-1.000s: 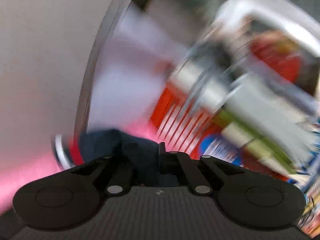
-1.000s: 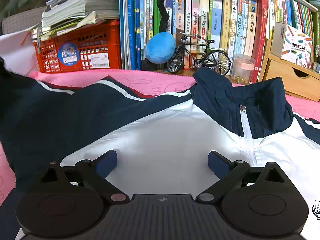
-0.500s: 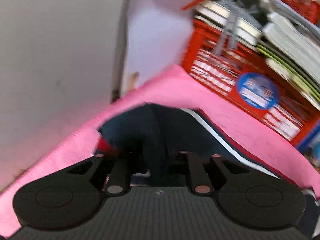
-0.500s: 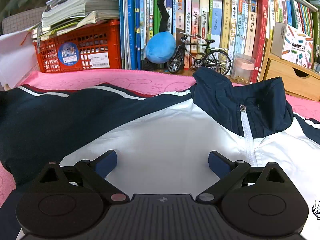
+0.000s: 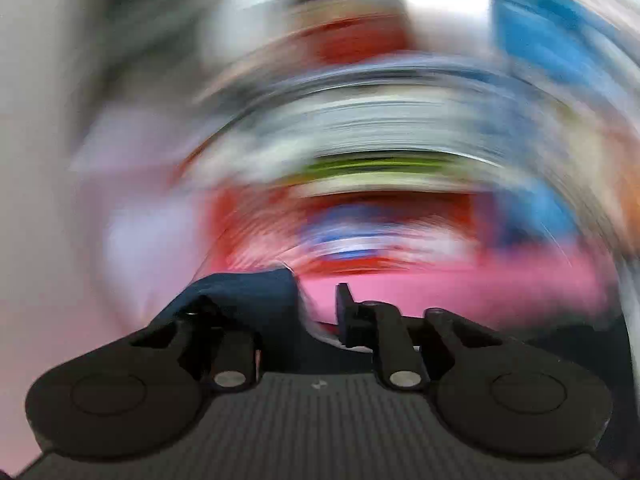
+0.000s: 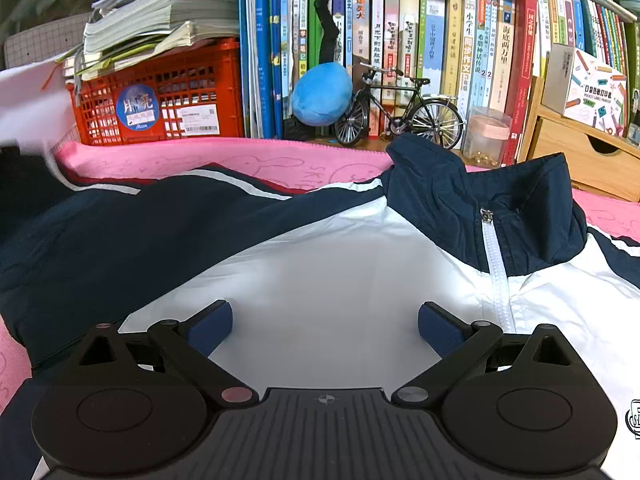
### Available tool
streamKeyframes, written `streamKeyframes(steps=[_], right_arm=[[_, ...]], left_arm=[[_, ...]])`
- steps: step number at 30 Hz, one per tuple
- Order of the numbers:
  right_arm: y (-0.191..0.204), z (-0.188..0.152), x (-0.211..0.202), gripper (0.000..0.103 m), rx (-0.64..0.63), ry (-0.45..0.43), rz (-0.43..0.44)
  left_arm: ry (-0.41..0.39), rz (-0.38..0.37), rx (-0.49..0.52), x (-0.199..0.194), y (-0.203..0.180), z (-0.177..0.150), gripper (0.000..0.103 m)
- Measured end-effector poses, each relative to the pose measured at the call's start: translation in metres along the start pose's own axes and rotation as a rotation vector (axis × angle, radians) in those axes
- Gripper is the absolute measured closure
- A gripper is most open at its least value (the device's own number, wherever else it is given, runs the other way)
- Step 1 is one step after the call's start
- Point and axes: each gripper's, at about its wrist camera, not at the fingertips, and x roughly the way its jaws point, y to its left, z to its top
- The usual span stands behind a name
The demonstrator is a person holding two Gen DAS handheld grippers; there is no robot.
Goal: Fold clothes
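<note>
A navy and white zip jacket (image 6: pixel 340 264) lies front up on a pink cloth (image 6: pixel 240 160), collar at the right, navy sleeve stretched left. My right gripper (image 6: pixel 325 326) is open and empty, hovering over the white chest panel. In the left wrist view, which is heavily motion-blurred, my left gripper (image 5: pixel 308 316) is shut on a fold of the navy sleeve (image 5: pixel 248 292) above the pink cloth (image 5: pixel 460 284).
Behind the cloth stand a red crate (image 6: pixel 160 100) stacked with papers, a row of books (image 6: pixel 420 48), a blue plush ball (image 6: pixel 322 94), a model bicycle (image 6: pixel 400 112), a small jar (image 6: pixel 486 136) and a wooden drawer unit (image 6: pixel 580 152).
My left gripper has swung quickly with the sleeve in it, and its view now faces the red crate. The right gripper has not moved.
</note>
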Motion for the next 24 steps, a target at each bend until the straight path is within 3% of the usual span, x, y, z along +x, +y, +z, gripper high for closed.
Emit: streamKeyframes(steps=[1,2,3,5,7,10,13,17,19,24], right_arm=[[0.000,0.000,0.000,0.002,0.000,0.000,0.000],[0.000,0.000,0.000,0.002,0.000,0.001,0.000],[0.000,0.000,0.000,0.002,0.000,0.001,0.000],[0.000,0.000,0.000,0.002,-0.003,0.004,-0.003],[0.000,0.000,0.000,0.002,-0.006,0.007,-0.004],[-0.001,0.000,0.000,0.002,-0.007,0.008,-0.004],[-0.001,0.000,0.000,0.002,-0.009,0.013,-0.003],[-0.001,0.000,0.000,0.001,-0.009,0.014,-0.003],[-0.001,0.000,0.000,0.001,-0.010,0.014,-0.002],[-0.001,0.000,0.000,0.001,-0.010,0.015,-0.001]], left_arm=[[0.007,-0.045,0.157,-0.011,-0.029,-0.003,0.059],[0.035,-0.080,0.262,-0.018,-0.052,-0.008,0.040],[0.069,-0.105,0.302,-0.020,-0.065,-0.013,0.026],[0.130,-0.141,0.329,-0.022,-0.082,-0.023,0.028],[0.136,-0.131,0.285,-0.024,-0.081,-0.025,0.025],[0.177,-0.179,0.150,-0.025,-0.064,-0.020,0.025],[0.160,-0.217,-0.012,-0.026,-0.041,-0.009,0.019],[0.140,-0.359,-0.261,-0.023,-0.016,0.003,0.006],[0.172,-0.413,-0.401,-0.011,-0.008,0.002,0.003],[0.308,-0.321,-0.621,0.031,-0.005,-0.013,0.005]])
